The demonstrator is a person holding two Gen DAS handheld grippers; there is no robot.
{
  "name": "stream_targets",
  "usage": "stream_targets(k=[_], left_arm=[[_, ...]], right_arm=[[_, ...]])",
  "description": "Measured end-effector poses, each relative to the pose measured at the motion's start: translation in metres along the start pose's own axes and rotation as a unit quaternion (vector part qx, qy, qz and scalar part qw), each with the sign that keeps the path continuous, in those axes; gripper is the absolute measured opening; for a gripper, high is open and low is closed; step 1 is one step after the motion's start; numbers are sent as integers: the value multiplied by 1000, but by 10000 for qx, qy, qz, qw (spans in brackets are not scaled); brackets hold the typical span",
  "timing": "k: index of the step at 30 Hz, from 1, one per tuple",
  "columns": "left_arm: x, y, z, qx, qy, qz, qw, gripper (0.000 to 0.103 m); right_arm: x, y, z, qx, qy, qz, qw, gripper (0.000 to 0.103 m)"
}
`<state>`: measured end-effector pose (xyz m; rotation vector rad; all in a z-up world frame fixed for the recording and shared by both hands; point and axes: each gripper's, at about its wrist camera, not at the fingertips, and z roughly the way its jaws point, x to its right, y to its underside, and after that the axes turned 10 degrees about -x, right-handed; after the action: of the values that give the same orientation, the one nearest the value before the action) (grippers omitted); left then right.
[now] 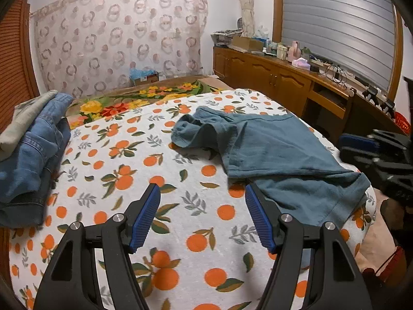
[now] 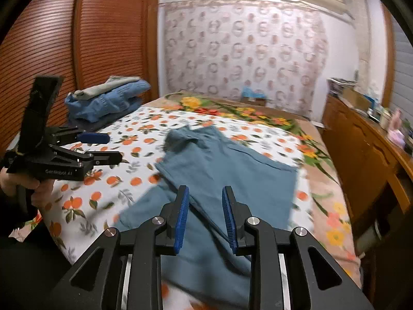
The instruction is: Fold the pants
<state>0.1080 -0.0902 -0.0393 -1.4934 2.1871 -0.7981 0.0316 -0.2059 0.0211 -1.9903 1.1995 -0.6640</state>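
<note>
Orange-printed bedspread (image 1: 108, 160) covers the bed, teal pants (image 1: 278, 149) lying rumpled at two o'clock of the left gripper (image 1: 202, 217), whose fingers gape wide, empty. Its side reads "Genrobot AI". The right gripper (image 2: 205, 217) hovers over the pants, fingers apart, holding nothing. Folded denim (image 1: 33, 155) sits at nine o'clock.

The right gripper (image 1: 361, 149) is smeared by blur at the left view's edge. The pants (image 2: 219, 175) run off the right view's bottom, perhaps hanging over the bed (image 2: 85, 206) edge.
</note>
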Motion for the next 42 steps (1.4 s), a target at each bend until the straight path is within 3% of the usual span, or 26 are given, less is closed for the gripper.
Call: stream_targets(k=[10, 18, 26, 30, 32, 35, 42], left_arm=[[-19, 4, -2, 47, -23, -193, 9998, 69], [-29, 9, -1, 43, -16, -331, 9994, 69], [-31, 12, 1, 23, -7, -359, 9994, 69], [-32, 13, 2, 12, -4, -372, 9993, 69], [-32, 13, 2, 13, -9, -369, 9993, 69], [-32, 13, 2, 14, -4, -363, 9993, 69], [-27, 11, 5, -10, 30, -333, 9994, 69]], right_arm=[[-6, -36, 52, -584, -404, -514, 9961, 27], [-11, -50, 88, -1058, -469, -910, 9891, 27], [-8, -56, 115, -1393, -277, -1011, 9847, 27], [-14, -56, 119, -1430, -158, -1126, 9832, 27], [-19, -62, 123, -1420, -68, -1144, 9832, 13], [-12, -64, 120, -1340, -147, -955, 9863, 4], [7, -68, 91, -930, -187, -706, 9930, 2]])
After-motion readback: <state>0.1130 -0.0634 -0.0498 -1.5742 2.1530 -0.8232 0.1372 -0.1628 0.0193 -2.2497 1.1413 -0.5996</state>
